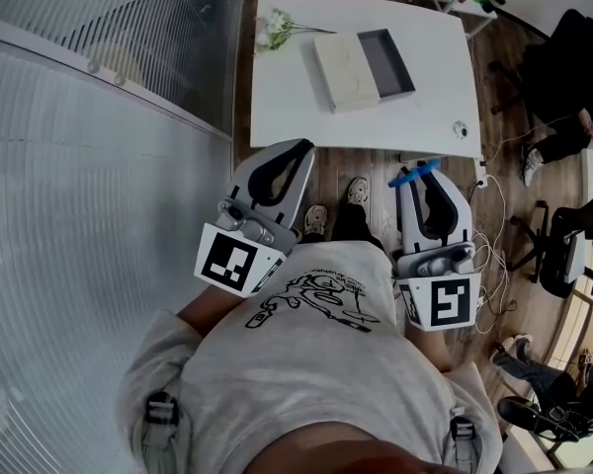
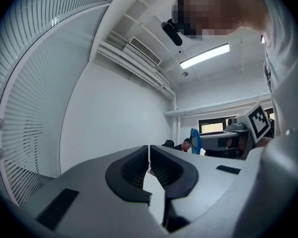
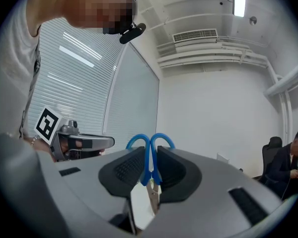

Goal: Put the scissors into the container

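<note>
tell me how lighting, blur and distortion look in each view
Head view: fisheye curves the window blinds; the white table is evenly lit. Left gripper view: the ceiling strip light blows out, dark vignette at the corners. Right gripper view: blue-handled scissors sharp, bright streaks on those blinds.

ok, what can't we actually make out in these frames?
- Scissors blades: the head view shows only the blue handles, and the right gripper covers the rest. The right gripper view shows just a sliver low between the jaws.
- Container inside: head view only, too small to check for contents.
- Small object at the table edge: too small to identify.
- Both gripper views look at walls, no table.
</note>
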`<state>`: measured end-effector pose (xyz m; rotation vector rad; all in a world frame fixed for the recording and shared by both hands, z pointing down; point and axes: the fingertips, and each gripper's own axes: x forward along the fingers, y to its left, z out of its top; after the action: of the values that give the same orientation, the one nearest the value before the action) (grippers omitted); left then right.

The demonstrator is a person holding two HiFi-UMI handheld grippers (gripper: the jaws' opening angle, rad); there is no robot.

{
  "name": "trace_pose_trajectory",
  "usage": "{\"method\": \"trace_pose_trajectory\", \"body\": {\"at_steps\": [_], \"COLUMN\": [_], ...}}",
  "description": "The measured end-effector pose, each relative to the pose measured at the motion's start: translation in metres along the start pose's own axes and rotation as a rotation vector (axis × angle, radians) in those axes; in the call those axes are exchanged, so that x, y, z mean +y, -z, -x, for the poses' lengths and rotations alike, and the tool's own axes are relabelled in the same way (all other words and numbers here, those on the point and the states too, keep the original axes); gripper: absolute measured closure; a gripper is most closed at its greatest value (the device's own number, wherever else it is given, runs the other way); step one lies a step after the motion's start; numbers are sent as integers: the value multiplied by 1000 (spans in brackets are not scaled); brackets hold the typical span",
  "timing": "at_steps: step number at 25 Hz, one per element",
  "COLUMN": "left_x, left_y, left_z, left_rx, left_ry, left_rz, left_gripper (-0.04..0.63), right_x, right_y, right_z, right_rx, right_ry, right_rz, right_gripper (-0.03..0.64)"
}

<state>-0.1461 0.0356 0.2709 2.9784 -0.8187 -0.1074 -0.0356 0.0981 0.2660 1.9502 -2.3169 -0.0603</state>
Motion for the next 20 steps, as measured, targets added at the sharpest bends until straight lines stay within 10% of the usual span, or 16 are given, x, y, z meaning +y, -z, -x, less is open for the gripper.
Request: {"method": "trace_pose_trajectory", "body": {"at_steps": [20], "left_x": [16], "left_y": [-11], "left_z": [-70], "left_rx": [-17], "left_ry": [-49], "left_rz": [-10], "left_gripper": [568], "right_x": [-66], "right_y": [-9], "right_z": [-41], "right_rx": [-31], "right_ry": [-33], "right_rz": [-1], "right_gripper": [531]}}
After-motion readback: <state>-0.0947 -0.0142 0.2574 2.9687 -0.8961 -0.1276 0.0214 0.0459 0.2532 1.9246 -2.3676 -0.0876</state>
